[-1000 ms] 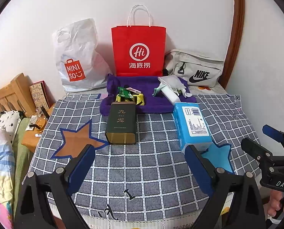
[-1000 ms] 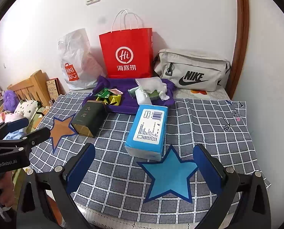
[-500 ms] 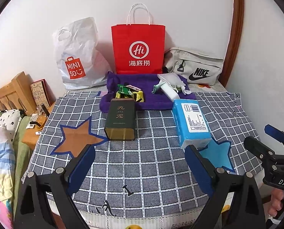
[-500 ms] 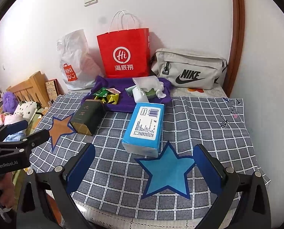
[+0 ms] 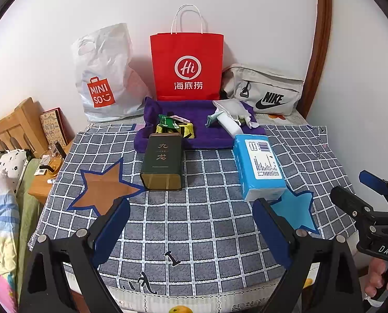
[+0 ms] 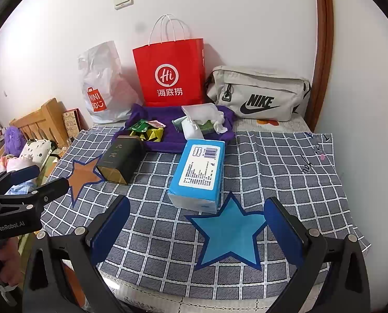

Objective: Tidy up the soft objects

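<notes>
A blue tissue pack lies on the checked cloth, its near end at a blue star patch. A dark green tin lies beside an orange star patch. A purple towel at the back holds snack packets and a white crumpled cloth pile. My left gripper is open and empty over the cloth's near part. My right gripper is open and empty, just short of the tissue pack.
A red paper bag, a white Miniso plastic bag and a grey Nike bag stand along the back wall. A wooden headboard and bedding lie left. The table's front edge is near.
Both grippers have drawn back and risen slightly, so the table objects look smaller and farther. Nothing on the table has moved; both stay open.
</notes>
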Demonstrator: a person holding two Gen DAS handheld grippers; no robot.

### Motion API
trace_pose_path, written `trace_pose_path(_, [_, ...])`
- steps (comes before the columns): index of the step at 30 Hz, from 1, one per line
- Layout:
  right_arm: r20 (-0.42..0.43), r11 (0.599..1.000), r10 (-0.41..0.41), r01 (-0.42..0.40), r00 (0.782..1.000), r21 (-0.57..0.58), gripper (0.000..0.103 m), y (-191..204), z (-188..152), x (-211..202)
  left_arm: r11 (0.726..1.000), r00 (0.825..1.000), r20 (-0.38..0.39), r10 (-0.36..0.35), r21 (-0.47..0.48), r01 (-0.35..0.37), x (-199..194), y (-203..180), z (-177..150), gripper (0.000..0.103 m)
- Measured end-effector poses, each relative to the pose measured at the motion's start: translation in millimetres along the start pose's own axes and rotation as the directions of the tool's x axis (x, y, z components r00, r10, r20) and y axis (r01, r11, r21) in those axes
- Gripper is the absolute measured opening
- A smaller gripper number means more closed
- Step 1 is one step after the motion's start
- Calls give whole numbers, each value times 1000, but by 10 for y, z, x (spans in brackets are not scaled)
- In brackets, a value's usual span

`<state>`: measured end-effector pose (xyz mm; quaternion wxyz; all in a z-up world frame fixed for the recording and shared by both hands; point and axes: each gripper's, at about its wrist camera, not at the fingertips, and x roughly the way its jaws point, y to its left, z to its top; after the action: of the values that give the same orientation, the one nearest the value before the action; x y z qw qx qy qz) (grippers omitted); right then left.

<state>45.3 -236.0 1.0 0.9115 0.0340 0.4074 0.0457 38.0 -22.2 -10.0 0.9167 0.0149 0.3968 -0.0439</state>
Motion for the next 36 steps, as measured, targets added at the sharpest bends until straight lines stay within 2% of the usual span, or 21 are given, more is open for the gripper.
trace_pose_path(36, [7,1000,12,-12,1000,-4,101,52,-14,-62,1000,1000,1,2,-2,-2,-42,43,-31,95])
